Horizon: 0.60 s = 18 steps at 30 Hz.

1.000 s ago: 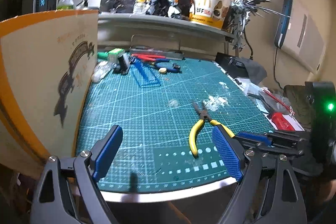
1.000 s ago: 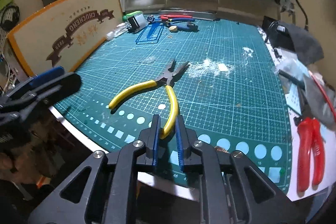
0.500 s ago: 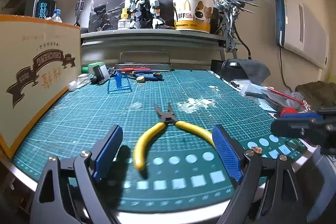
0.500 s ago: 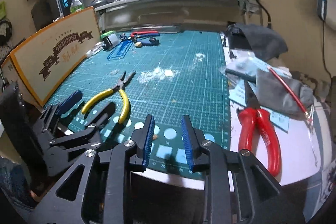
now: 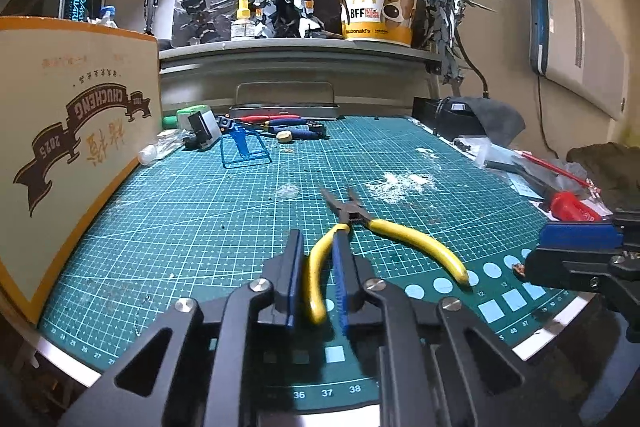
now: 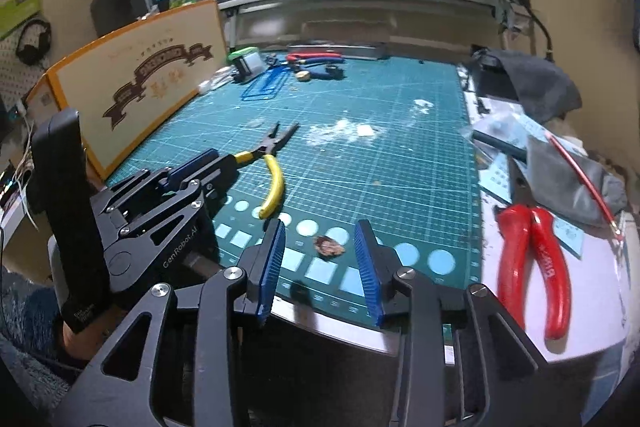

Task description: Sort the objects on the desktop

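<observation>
Cup [image 5: 378, 9] on shelf reads "BFF" w/ McDonald's arches; box [image 5: 76, 131] reads "CHUCHENG 2025" upside down. Left gripper [image 5: 317, 279] is closing on one yellow handle of pliers [image 5: 360, 227] lying on mat [image 5: 200, 219]. Right gripper [image 6: 320, 263], nothing btwn jaws, is opening over mat's near edge, pliers just left.

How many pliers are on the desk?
4: yellow pliers, handle between jaws of closing left tool; red pliers right of mat; red-handled pair and blue-handled pair at its far edge. More may be hidden.

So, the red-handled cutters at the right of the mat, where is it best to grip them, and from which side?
Probably across both handles of the red-handled cutters, near mid-length, coming from above. They lie flat beside the cutting mat with handles nearly together, so one pinch can span both. The right gripper is opening, nothing between its jaws.
</observation>
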Tool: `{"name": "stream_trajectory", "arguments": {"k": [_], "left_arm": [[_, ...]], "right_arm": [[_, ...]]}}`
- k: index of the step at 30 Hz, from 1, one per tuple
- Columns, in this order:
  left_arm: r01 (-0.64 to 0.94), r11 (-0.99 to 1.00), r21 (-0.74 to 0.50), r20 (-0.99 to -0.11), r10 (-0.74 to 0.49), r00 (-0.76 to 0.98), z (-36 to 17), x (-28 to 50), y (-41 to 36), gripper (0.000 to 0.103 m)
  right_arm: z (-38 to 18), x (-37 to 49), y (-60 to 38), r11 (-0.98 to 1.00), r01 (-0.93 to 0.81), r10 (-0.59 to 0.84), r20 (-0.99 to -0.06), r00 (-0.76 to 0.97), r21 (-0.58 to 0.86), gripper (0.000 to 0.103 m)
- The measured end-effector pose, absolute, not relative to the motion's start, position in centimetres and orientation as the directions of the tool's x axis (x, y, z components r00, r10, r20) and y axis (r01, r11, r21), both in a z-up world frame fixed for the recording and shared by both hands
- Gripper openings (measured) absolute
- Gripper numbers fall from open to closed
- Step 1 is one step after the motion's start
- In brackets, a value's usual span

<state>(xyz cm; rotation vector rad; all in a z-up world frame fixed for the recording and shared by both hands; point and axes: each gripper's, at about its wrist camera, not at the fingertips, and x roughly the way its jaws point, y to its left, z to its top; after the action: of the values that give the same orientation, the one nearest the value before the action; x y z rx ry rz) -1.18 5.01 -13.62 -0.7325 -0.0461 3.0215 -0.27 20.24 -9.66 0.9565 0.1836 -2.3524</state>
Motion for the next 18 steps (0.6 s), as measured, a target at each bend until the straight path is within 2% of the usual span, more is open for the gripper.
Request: {"name": "stream_trajectory", "arguments": {"k": [6, 12, 14, 15, 18], "left_arm": [[-0.046, -0.997, -0.061, -0.480, 0.070, -0.874, -13.1, -1.4, 4.5, 0.011], [-0.055, -0.998, -0.005, -0.425, 0.052, -0.904, -10.8, -0.4, 4.7, 0.007], [-0.058, -0.998, 0.007, -0.428, 0.049, -0.902, -10.9, -0.5, 4.7, 0.007], [-0.057, -0.998, 0.004, -0.438, 0.049, -0.898, -11.1, -0.6, 4.6, 0.000], [-0.053, -0.999, -0.002, -0.466, 0.048, -0.883, -11.8, -0.7, 4.3, 0.000]], "right_arm": [[-9.2, -0.4, 20.3, -0.806, 0.578, -0.503, -0.663, -0.555, 0.128, 0.034], [-8.9, -0.9, 20.6, -0.798, 0.580, -0.530, -0.651, -0.543, 0.166, 0.034], [-8.9, -1.0, 20.7, -0.785, 0.585, -0.560, -0.639, -0.527, 0.205, 0.035], [-9.0, -1.1, 20.6, -0.781, 0.586, -0.568, -0.636, -0.522, 0.217, 0.036], [-9.2, -1.2, 20.1, -0.772, 0.596, -0.581, -0.628, -0.518, 0.223, 0.041]]}}
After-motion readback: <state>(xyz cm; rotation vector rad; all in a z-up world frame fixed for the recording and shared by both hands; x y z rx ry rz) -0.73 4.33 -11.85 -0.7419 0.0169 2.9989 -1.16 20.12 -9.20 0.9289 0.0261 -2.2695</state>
